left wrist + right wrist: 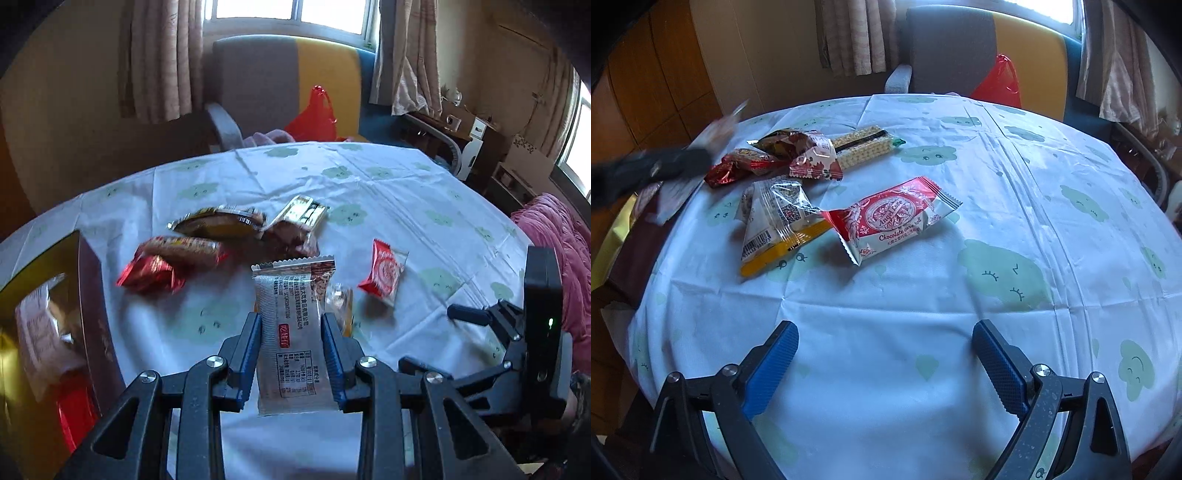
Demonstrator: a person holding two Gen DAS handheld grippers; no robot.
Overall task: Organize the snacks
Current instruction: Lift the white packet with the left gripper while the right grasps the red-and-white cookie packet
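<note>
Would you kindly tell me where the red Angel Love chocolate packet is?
In the right wrist view, the red chocolate packet lies mid-table on the tablecloth, touching the yellow-edged clear packet on its left.

Silver packet pinched between my fingers

My left gripper (292,325) clamps a silver packet (291,328) above the tablecloth (388,192). Ahead lie brown snacks (221,225); ahead-right a red wrapper (384,271); far left a gold box (48,295); right, another gripper (517,332).

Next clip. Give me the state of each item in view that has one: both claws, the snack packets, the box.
left claw: shut on the silver snack packet
silver snack packet: gripped, sealed, lifted over the table
right claw: open, holding nothing
chocolate roll packet: sealed, lying on the tablecloth
clear yellow-edged packet: lying flat
box: open, packets inside
</note>
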